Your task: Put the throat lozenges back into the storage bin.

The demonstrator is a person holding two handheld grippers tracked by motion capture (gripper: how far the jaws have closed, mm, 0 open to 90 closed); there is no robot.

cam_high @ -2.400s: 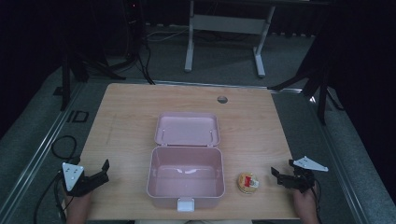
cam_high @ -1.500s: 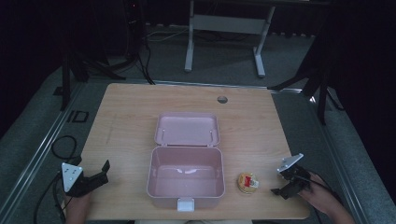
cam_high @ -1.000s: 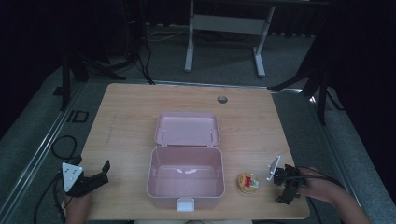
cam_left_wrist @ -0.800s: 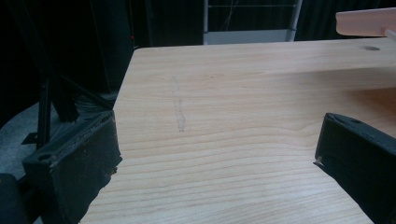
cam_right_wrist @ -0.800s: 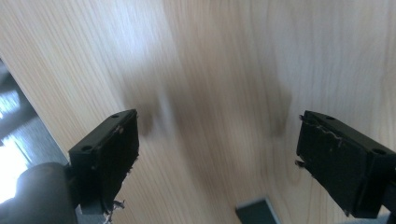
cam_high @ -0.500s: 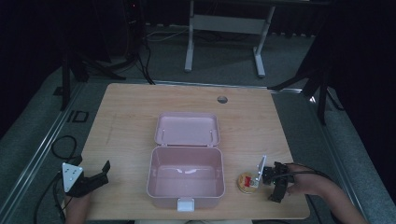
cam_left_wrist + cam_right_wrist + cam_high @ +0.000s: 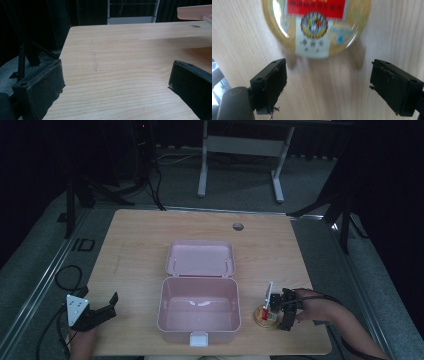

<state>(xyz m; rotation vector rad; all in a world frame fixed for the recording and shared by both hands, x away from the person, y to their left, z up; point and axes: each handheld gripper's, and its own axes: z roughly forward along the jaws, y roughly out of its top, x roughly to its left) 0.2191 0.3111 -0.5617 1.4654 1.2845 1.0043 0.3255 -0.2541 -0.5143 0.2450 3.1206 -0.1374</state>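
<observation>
A small round tub (image 7: 265,315) with a red and white label (image 7: 315,25) sits on the wooden table, just right of an open pink box (image 7: 199,287). The box is empty, and its lid (image 7: 200,259) lies flat behind it. My right gripper (image 7: 278,310) hovers right at the tub, open. In the right gripper view the jaws (image 7: 328,72) stand wide apart, just short of the tub's near edge. My left gripper (image 7: 111,306) rests open near the table's front left corner, with only bare wood between its jaws (image 7: 117,75).
A round cable hole (image 7: 238,226) lies at the table's far side. A corner of the pink box (image 7: 195,12) shows at the top right of the left gripper view. Dark floor, cables and a grey stand (image 7: 240,150) surround the table.
My right gripper has moved left from the table's right edge to the round tub and has turned on its side. The left gripper has stayed put.
</observation>
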